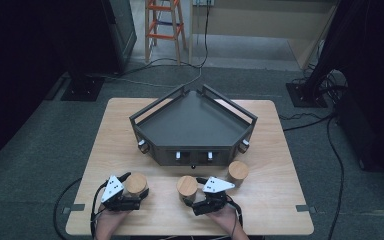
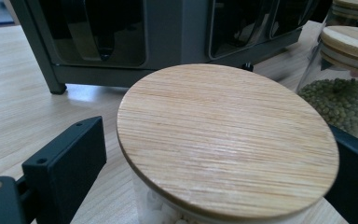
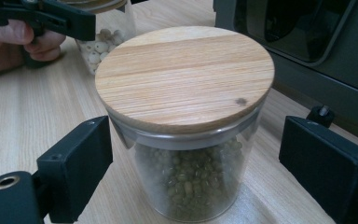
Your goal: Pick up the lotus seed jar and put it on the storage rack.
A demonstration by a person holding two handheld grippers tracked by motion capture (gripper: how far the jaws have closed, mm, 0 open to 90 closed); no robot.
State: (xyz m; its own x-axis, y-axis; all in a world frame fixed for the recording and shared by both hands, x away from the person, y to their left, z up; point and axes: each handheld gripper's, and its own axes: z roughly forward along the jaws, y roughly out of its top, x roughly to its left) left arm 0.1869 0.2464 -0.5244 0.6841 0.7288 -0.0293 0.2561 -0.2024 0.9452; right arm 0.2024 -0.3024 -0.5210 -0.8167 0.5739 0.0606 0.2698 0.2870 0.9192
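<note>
High view, L gripper [image 1: 135, 191] jaws spread round jar w/ white beads [image 1: 136, 184], not clamped, R gripper [image 1: 190, 197] jaws wide either side of green-bean jar [image 1: 186, 187], gaps both sides, third jar [image 1: 238, 173] just before grey rack [image 1: 192, 125], rack mid-table [image 1: 280, 200] beyond all jars.

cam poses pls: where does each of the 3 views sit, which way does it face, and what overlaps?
High view: above the person's side, looking forward and down on the table; both hands, left gripper and right gripper show.
Left gripper view: rides the left gripper, faces the white-bean jar between its jaws.
Right gripper view: rides the right gripper, faces the green-bean jar between its jaws; the person's other hand shows farther off.
Shared: both gripper views show the green-bean jar and the dark rack.
</note>
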